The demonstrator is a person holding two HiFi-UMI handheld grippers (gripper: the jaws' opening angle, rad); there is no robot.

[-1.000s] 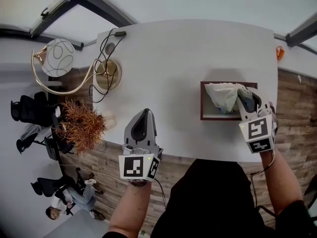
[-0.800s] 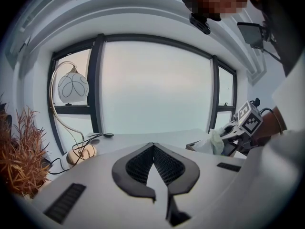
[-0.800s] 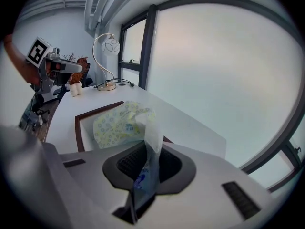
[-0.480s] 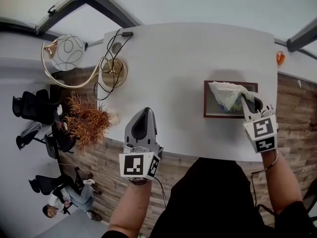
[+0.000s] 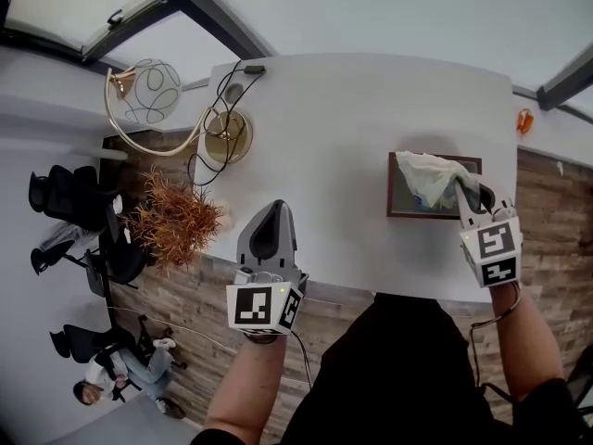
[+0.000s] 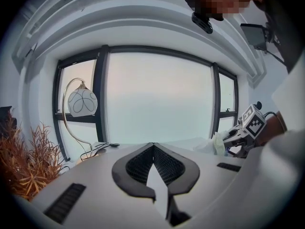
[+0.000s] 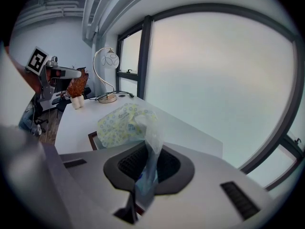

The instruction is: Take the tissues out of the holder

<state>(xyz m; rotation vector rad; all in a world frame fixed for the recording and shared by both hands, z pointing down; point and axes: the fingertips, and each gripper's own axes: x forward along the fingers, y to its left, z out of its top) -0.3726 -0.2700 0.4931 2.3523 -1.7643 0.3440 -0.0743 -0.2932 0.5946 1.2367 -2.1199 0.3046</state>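
Observation:
A dark brown tissue holder [image 5: 392,193] stands on the white table [image 5: 343,128] at the right. In it lies a soft pack of tissues [image 5: 424,176] in a pale patterned wrapper. My right gripper [image 5: 461,187] is shut on the wrapper's right end, and the pack [image 7: 119,124] rises from the holder [image 7: 92,139] in front of the jaws, with clear film pinched between the pads [image 7: 148,162]. My left gripper [image 5: 267,234] hangs over the table's front edge, shut and holding nothing. In the left gripper view its jaw tips [image 6: 153,147] meet, and the pack [image 6: 218,144] shows far right.
A curved gold lamp with a glass globe [image 5: 150,93] and round base [image 5: 228,135] stands at the table's far left corner, with black cables [image 5: 218,100] beside it. A dried orange plant [image 5: 172,221] sits at the left edge. Office chairs [image 5: 69,211] stand beyond.
The right gripper's jaws, open around the pack's end a second ago, have closed on the wrapper. The pack's gripped end has come up a little. The left gripper stays where it was.

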